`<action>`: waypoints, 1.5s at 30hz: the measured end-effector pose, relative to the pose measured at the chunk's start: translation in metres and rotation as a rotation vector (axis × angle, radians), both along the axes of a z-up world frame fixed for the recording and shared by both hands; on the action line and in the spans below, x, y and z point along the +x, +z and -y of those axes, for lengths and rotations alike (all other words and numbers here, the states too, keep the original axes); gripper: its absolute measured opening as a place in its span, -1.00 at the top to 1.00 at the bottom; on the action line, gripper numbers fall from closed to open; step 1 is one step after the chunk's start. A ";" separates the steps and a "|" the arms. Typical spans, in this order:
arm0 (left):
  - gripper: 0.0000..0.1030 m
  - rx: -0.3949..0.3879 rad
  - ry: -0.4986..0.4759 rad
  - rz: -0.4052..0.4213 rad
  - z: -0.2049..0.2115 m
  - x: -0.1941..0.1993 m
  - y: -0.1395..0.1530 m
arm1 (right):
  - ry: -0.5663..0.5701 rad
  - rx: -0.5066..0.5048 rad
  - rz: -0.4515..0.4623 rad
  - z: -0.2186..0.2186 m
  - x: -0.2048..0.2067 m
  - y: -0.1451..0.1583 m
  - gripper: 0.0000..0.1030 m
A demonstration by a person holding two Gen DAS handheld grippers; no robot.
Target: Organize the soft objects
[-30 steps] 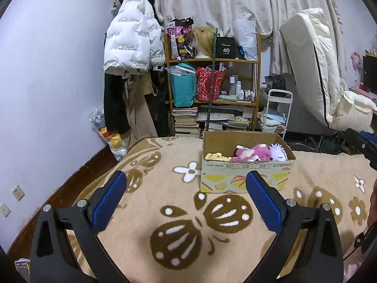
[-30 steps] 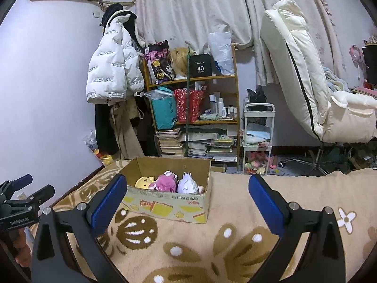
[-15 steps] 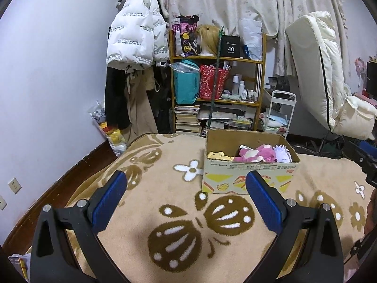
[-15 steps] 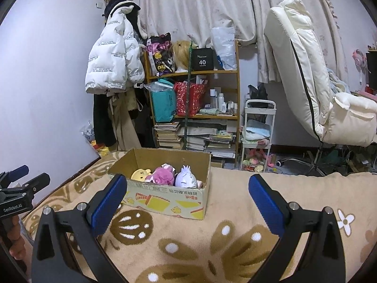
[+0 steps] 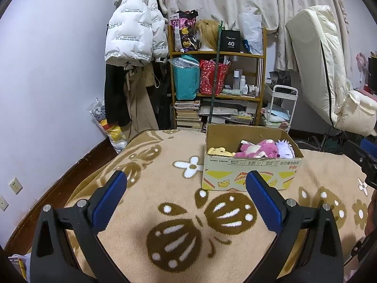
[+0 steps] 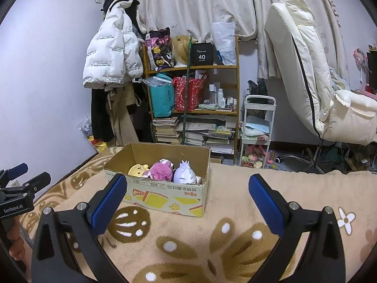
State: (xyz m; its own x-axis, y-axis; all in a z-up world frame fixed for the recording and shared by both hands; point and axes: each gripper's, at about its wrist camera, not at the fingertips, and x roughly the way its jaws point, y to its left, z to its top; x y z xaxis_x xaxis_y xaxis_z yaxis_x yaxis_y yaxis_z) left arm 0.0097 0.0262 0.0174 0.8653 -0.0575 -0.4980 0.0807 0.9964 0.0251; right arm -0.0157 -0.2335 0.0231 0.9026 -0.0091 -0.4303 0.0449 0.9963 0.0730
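Note:
A cardboard box (image 5: 249, 172) (image 6: 165, 198) stands on the beige patterned blanket (image 5: 165, 188). Inside it lie a yellow plush (image 5: 220, 152) (image 6: 137, 169), a pink plush (image 5: 258, 148) (image 6: 160, 171) and a white-lilac plush (image 5: 285, 147) (image 6: 185, 173). My left gripper (image 5: 186, 195) is open and empty, held above the blanket in front of the box. My right gripper (image 6: 188, 195) is open and empty, also short of the box. The left gripper shows at the left edge of the right wrist view (image 6: 16, 184); the right gripper shows at the right edge of the left wrist view (image 5: 360, 155).
Behind the bed stand a cluttered wooden shelf (image 5: 218, 89), a hung white puffer jacket (image 5: 134, 28), a white trolley (image 6: 258, 127) and a cream recliner chair (image 6: 313, 80). A plastic bag (image 5: 106, 127) lies on the floor by the wall.
Both grippers have drawn back and risen slightly, so the box sits a little lower in each view. Both stay open and empty.

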 end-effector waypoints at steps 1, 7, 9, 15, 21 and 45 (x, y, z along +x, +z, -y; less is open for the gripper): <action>-0.94 0.001 0.001 0.000 0.000 0.000 0.000 | 0.000 0.000 -0.001 0.000 0.000 0.000 -1.00; -0.94 0.007 0.001 -0.007 0.002 0.000 -0.004 | 0.002 -0.001 0.000 0.001 0.000 0.000 -1.00; -0.94 0.005 -0.001 -0.009 0.001 0.000 -0.004 | 0.001 -0.002 -0.001 0.001 0.000 0.000 -1.00; -0.94 0.007 0.002 -0.010 0.001 0.001 -0.005 | 0.000 -0.002 0.002 0.001 0.000 0.000 -1.00; -0.94 0.011 -0.004 -0.008 0.000 -0.001 -0.009 | 0.002 -0.001 -0.002 0.001 0.000 0.000 -1.00; -0.94 0.017 -0.003 -0.009 0.000 0.000 -0.009 | 0.004 -0.003 -0.002 0.003 0.001 0.002 -1.00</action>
State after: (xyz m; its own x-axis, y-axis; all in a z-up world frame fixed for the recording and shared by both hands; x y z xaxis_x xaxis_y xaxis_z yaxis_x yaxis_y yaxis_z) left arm 0.0094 0.0262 0.0084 0.8608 -0.0518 -0.5063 0.0843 0.9956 0.0416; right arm -0.0144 -0.2365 0.0247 0.9018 -0.0066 -0.4321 0.0410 0.9967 0.0703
